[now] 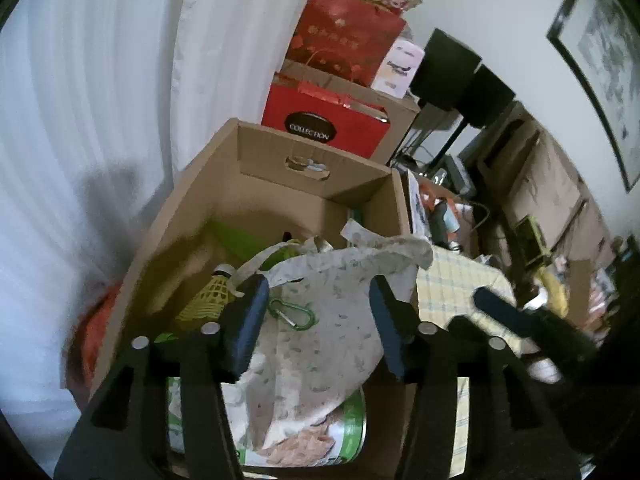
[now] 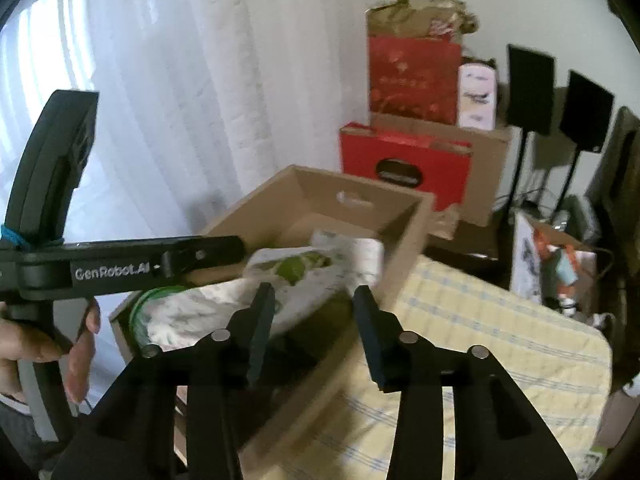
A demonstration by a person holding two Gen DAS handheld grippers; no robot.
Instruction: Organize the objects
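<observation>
Several items, a printed bag (image 1: 320, 320) among them, already lie in the box (image 1: 280, 168) at frame centre; both grippers' jaws stand part open and empty, so packing looks nearly done.

Cardboard box (image 1: 276, 184): open top, far half left clear above its floor; near half is filled by a patterned cloth bag (image 1: 320, 320), shuttlecock (image 1: 212, 292) and green-rimmed tin (image 1: 312, 436). Right side is bordered by bare checked tablecloth (image 2: 500, 340).
</observation>
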